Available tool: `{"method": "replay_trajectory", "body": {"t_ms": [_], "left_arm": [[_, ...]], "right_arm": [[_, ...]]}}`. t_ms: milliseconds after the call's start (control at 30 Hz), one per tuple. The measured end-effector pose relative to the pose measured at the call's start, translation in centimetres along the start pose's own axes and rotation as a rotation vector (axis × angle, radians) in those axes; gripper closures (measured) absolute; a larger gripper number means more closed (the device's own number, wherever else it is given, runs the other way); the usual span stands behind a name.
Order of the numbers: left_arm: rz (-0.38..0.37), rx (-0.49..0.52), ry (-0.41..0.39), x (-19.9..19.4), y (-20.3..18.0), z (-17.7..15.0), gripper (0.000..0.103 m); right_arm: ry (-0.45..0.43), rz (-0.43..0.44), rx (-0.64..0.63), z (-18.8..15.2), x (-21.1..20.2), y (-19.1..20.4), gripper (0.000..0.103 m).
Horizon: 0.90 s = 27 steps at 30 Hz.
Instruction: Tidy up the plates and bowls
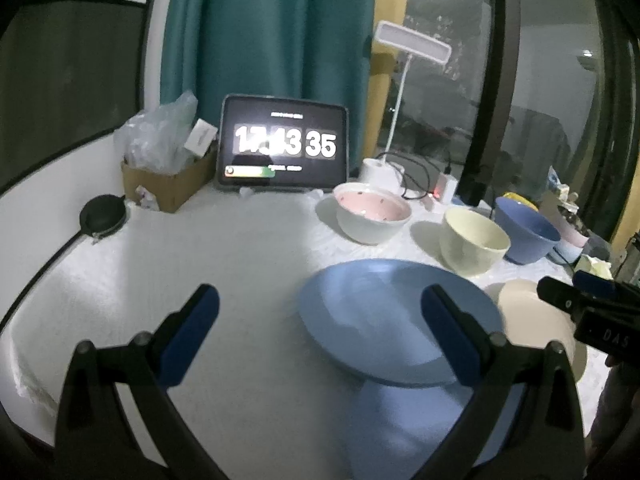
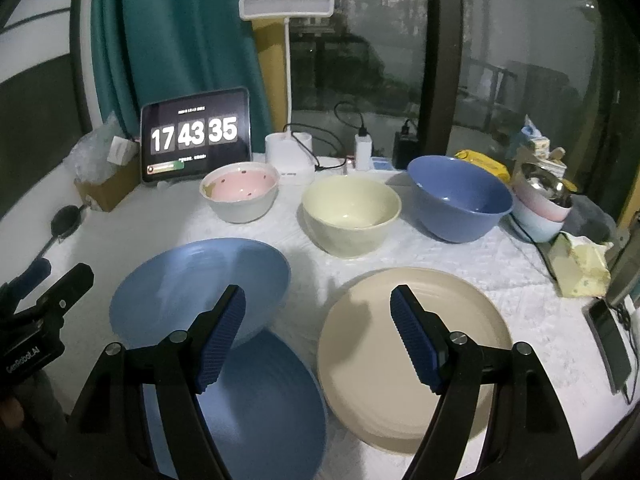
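Both grippers empty, jaws wide: left gripper (image 1: 320,320) and right gripper (image 2: 318,316) hover over overlapping blue plates (image 2: 200,280), cream plate (image 2: 400,360) beside, bowls (image 2: 350,216) behind. Prob. lining up to stack.

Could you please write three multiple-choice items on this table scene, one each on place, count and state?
1. What stands between the pink bowl and the blue bowl?
A. tablet B. cream bowl C. lamp

2. How many blue plates lie on the table?
A. one B. two C. three

3. How are the right tongs?
A. open, empty B. shut on a plate C. shut on a bowl

Answers: 1 B, the cream bowl sits mid-row. 2 B, one blue plate overlaps another. 3 A, the jaws stand apart above the plates.
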<state>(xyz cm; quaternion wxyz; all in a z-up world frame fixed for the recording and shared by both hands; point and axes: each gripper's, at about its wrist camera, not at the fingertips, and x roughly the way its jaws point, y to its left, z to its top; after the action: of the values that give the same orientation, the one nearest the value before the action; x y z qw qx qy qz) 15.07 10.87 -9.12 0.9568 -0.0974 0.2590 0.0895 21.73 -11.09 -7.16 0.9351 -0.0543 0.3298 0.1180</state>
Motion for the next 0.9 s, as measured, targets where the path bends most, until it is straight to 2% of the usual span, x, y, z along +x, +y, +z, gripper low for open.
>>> {"method": "replay_trajectory", "body": {"t_ms": [300,500,800,900], "left_arm": [[0.02,-0.014,0.063,2.7,0.7,-0.1,0.001],[0.008,-0.017,0.121,4.6,0.7,-0.4,0.001],[0.015,-0.038,0.188,6.8,0.7,-0.8,0.002],[0.016,-0.024,0.22,7.4,0.3,-1.1,0.016]], "right_arm": [[0.06,0.038,-0.008,0.5,3.4,1.3,0.024],[0.103,0.058,-0.014,0.4,5.6,1.8,0.024],[0.187,0.105,0.003,0.0,8.6,1.9,0.034],[0.207,0.117,0.003,-0.1,9.3,2.1,0.036]]}}
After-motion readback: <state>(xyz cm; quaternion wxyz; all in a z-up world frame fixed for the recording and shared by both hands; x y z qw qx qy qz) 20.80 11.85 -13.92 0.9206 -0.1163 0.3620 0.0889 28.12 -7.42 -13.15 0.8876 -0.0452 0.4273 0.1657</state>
